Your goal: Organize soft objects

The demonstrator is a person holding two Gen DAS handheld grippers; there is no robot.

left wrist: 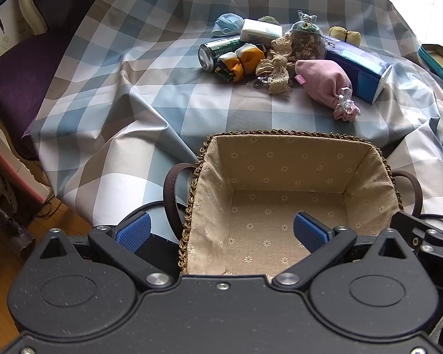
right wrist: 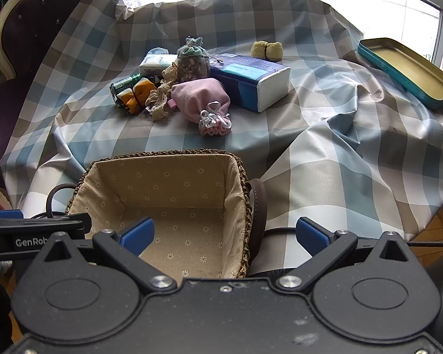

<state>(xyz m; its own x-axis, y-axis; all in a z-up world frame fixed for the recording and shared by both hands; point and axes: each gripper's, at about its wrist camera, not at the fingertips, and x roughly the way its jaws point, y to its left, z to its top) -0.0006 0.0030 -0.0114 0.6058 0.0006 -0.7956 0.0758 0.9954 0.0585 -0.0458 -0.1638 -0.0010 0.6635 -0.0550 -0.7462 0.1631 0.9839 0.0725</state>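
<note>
Your left gripper (left wrist: pixel 223 231) and right gripper (right wrist: pixel 225 236) both hover with fingers spread wide and holding nothing, at the near edge of the lined basket (left wrist: pixel 283 159). The soft things lie farther back on the checked cloth (right wrist: pixel 339 135): a pink pouch (right wrist: pixel 202 97) just beside the tissue pack (right wrist: pixel 251 79), a lace piece (left wrist: pixel 276 69) and an orange scrunchie (left wrist: pixel 242 60) against a can (left wrist: pixel 214 51).

The checked tablecloth (right wrist: pixel 325 135) has a smooth, faintly glossy sheen. The basket (left wrist: pixel 192 206) is rough braided straw lined with matt printed cloth. The pink pouch (right wrist: pixel 203 98) is soft matt fabric; the can (left wrist: pixel 214 51) shiny metal; the tin tray (right wrist: pixel 404 70), near the right edge, probably painted metal
</note>
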